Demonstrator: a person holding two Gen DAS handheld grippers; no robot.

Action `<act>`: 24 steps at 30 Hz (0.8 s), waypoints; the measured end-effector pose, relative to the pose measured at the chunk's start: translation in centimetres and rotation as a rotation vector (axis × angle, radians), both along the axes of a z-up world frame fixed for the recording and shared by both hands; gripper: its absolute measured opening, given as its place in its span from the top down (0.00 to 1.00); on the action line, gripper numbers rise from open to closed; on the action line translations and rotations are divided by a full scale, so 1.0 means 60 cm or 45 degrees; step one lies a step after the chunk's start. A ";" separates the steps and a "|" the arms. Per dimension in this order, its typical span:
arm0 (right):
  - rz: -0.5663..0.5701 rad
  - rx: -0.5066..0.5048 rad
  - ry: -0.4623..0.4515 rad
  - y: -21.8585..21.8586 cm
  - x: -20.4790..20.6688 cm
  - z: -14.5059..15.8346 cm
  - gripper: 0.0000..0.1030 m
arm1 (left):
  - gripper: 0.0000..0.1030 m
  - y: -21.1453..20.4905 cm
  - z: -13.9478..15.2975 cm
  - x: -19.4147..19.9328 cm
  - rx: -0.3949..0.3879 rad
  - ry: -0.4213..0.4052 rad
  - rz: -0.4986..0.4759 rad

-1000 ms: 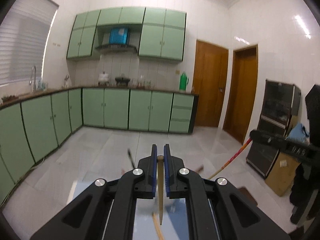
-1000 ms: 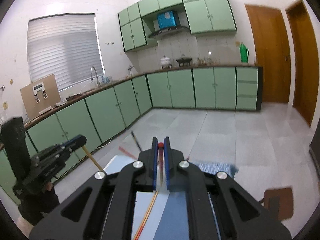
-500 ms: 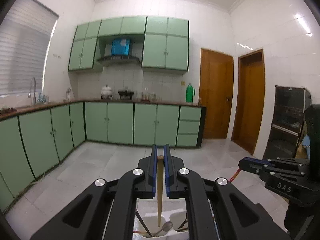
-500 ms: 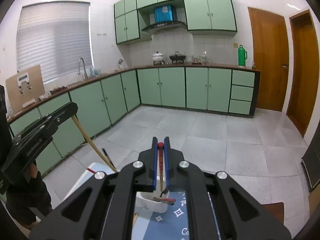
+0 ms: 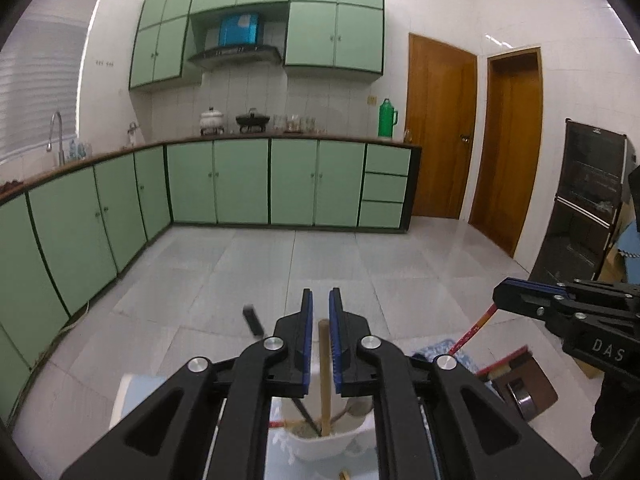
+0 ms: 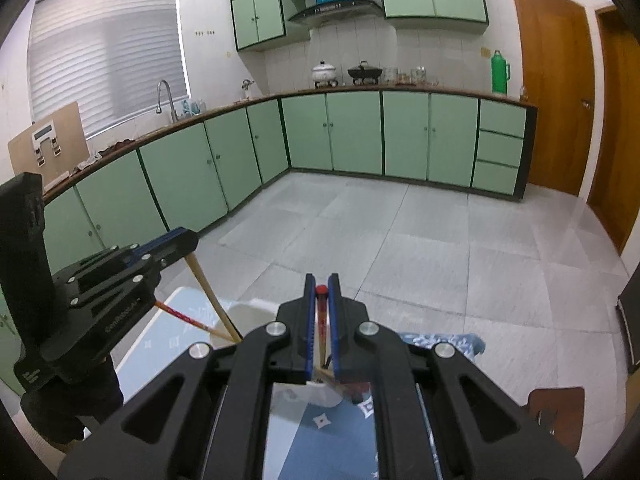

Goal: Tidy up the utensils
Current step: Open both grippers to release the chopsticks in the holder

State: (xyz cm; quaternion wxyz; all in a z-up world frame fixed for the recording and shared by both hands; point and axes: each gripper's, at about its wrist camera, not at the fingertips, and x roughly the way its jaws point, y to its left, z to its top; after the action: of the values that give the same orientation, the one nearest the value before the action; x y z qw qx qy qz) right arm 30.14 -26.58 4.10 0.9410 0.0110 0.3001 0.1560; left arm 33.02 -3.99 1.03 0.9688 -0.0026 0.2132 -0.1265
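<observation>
Left wrist view: left gripper has its jaws just opening, blue pads now a little apart w/ the wooden chopstick standing between them, no longer clearly pinched. Its lower end drops into the white holder, whose base is cut off by the gripper body. Other utensils inside are hard to make out; one black handle pokes up at left. Right gripper enters from the right edge, "DAS" legible on its body, a red-tipped chopstick hanging below it.

Right wrist view: right gripper jaws also just opening, a slight gap around the red-tipped chopstick. White holder mostly hidden behind the fingers. Left gripper's label is too blurred to read.
</observation>
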 end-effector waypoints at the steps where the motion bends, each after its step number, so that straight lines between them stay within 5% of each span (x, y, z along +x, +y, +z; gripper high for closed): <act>1: -0.004 0.002 0.003 0.001 -0.003 -0.002 0.89 | 0.84 0.004 0.001 -0.004 -0.011 0.006 -0.002; 5: -0.051 0.014 -0.037 -0.016 -0.025 0.007 0.65 | 0.72 0.021 0.016 -0.026 -0.026 -0.014 -0.002; 9: -0.075 0.022 -0.094 -0.033 -0.062 0.028 0.57 | 0.59 0.037 0.042 -0.074 -0.031 -0.078 0.006; 14: -0.112 0.025 -0.175 -0.059 -0.130 0.043 0.31 | 0.45 0.058 0.061 -0.153 -0.048 -0.125 0.009; 19: -0.148 0.036 -0.198 -0.077 -0.212 0.019 0.20 | 0.36 0.086 0.019 -0.236 -0.038 -0.065 0.047; 24: -0.173 0.035 -0.135 -0.073 -0.298 -0.059 0.15 | 0.33 0.107 -0.079 -0.297 0.015 0.093 0.086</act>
State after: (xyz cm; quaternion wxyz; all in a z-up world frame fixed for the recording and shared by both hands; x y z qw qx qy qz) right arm 12.27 -30.94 0.56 0.9638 0.0361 0.2460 0.0963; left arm 15.21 2.43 -3.69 0.9641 -0.0086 0.2489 -0.0922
